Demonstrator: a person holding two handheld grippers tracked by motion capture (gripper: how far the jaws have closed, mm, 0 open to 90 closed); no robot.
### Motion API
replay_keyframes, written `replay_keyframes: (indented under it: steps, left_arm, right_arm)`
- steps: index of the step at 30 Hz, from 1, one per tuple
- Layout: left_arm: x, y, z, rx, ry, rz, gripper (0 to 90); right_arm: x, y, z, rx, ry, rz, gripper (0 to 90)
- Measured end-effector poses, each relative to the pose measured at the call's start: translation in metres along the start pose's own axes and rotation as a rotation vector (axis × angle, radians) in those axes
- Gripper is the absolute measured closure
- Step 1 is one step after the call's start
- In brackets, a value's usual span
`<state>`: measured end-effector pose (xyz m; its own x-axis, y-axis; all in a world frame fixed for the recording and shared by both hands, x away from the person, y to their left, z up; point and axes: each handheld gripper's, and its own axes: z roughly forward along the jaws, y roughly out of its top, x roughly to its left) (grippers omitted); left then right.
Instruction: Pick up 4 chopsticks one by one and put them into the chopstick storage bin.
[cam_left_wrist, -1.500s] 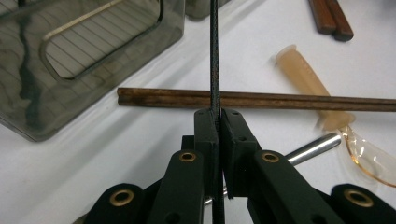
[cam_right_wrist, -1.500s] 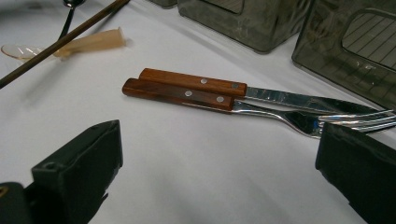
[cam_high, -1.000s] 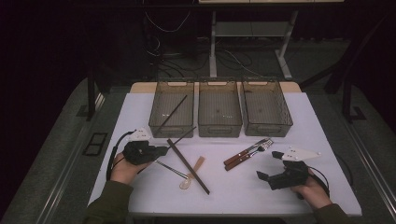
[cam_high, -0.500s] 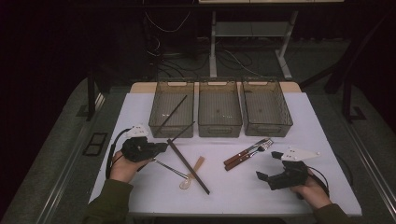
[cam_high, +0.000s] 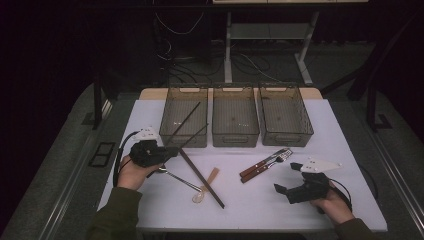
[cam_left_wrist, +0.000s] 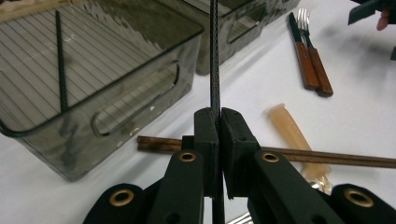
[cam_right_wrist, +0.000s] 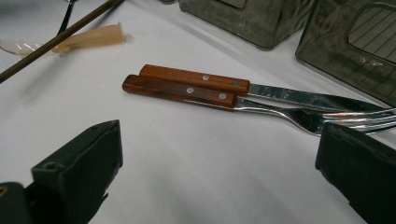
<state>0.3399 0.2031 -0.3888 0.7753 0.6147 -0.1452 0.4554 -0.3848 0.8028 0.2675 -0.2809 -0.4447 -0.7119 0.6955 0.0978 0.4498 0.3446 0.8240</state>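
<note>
Black, thin chopstick (cam_left_wrist: 214, 56) sits pinched between the left gripper (cam_left_wrist: 218, 122)'s closed jaws, pointing to twelve o'clock over the leftmost bin (cam_high: 183, 122). At four o'clock, the right gripper (cam_high: 283, 190) gapes wide, holding nothing, near the fork (cam_right_wrist: 261, 105).

Black chopstick (cam_left_wrist: 215, 56) cut by top edge, left gripper view; fork (cam_right_wrist: 322, 119) tines partly behind right jaw; spoon (cam_high: 199, 196) bowl apparently translucent, indistinct.

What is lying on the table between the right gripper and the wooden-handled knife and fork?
Nothing. In the right gripper view, bare white table separates the open right gripper from the knife and fork.
</note>
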Motion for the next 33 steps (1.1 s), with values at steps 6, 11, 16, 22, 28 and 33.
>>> replay_keyframes:
  steps: [6, 11, 16, 22, 28, 33]
  left_arm:
    - [0.006, 0.007, -0.001, -0.020, 0.016, -0.026, 84.8]
    - [0.010, 0.014, -0.004, -0.040, 0.014, -0.044, 84.8]
    - [0.016, 0.023, -0.004, -0.056, 0.023, -0.064, 84.7]
    - [0.024, 0.035, -0.003, -0.074, 0.035, -0.081, 84.8]
    - [0.033, 0.047, -0.001, -0.089, 0.072, -0.095, 84.7]
    - [0.041, 0.053, 0.003, -0.101, 0.101, -0.116, 84.7]
  right_arm:
    - [-0.001, 0.000, -0.001, -0.004, 0.001, 0.001, 0.9]
    - [-0.001, -0.001, -0.002, -0.003, -0.002, 0.009, 0.9]
    - [-0.001, -0.002, -0.004, -0.008, -0.007, 0.013, 0.9]
    - [-0.001, -0.002, -0.004, -0.006, -0.009, 0.018, 0.9]
    - [-0.001, -0.002, -0.004, -0.008, -0.009, 0.016, 0.9]
    - [-0.001, -0.002, -0.004, -0.009, -0.008, 0.015, 0.9]
